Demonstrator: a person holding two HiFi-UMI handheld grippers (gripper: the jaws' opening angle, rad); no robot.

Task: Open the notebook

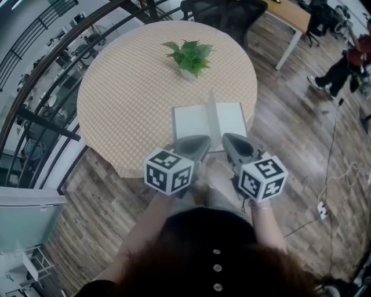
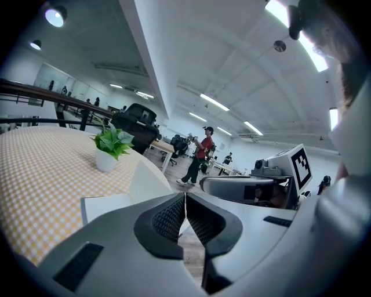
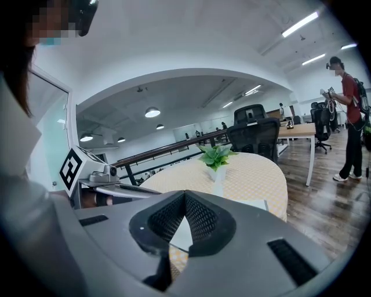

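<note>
1. While hovering at the 6 o'clock rim of the bench [image 1: 104,145], read both tools as empty: left claw [image 1: 203,141] pressed tip to tip with nothing between, right claw [image 1: 228,139] likewise closed on nothing.
2. Find the notebook [image 1: 197,122] just past the tips toward 12 o'clock, lying flat and already spread, with white pages out to 9 and 3 o'clock and one leaf [image 1: 211,110] standing upright along the spine.
3. Judge the opening as all but done, with only that upright leaf to lay down.
4. To finish cleanly, nudge the leaf with a closed tip, low near the spine, toward 9 or 3 o'clock; skip pinching such thin paper.
5. Press lightly and rest the other claw on the opposite page to stop a likely slide on the cloth [image 1: 133,87].
6. Mind the near edge, close to the rim at 6 o'clock; avoid dragging the notebook back toward the body.
7. Farther along, toward 12 o'clock on the round bench with its orange-and-white checks, note a small potted plant [image 1: 188,58], well apart from the notebook.
8. Beyond the bench, take in a wood-plank floor [image 1: 290,145], a dark railing [image 3: 168,152] curving round at 9 to 10 o'clock, a black office chair [image 1: 226,14] at 12, a desk [image 1: 290,14] at 1, and a person [image 1: 348,64] in red at 2 o'clock.
</note>
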